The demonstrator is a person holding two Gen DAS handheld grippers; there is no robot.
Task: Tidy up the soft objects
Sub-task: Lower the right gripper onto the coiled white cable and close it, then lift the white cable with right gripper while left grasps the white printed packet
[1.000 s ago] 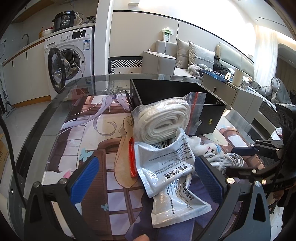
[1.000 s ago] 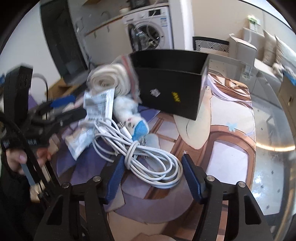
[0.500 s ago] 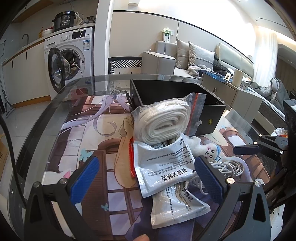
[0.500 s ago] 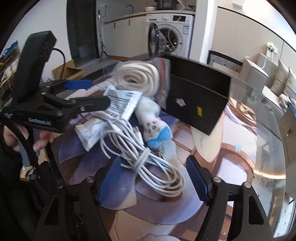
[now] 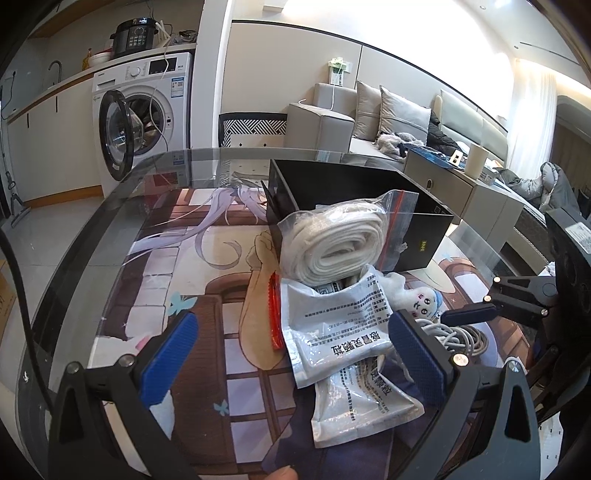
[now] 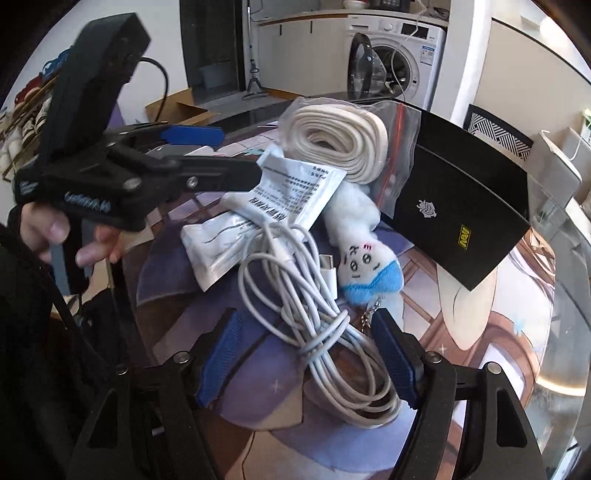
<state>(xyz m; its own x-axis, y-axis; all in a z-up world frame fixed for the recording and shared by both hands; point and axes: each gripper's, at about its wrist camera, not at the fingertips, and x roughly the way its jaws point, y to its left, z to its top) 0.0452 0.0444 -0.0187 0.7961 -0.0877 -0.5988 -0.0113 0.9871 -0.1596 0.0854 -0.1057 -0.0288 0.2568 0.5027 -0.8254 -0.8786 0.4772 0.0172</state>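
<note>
Right gripper [image 6: 310,354] jaws closing around coiled white charging cable [image 6: 314,325], pads not touching. Left gripper [image 5: 291,354] spread wide over printed sachets [image 5: 340,332]. Plush toy [image 6: 364,254] at cable's one o'clock.

We see a white washing machine [image 5: 147,110] with its door open, set under a counter that carries a black cooker [image 5: 135,35]. A grey sofa [image 5: 373,122] with cushions stands by pale walls. Bright daylight comes through sheer curtains [image 5: 532,122]. The floor [image 5: 55,218] is light tile.
</note>
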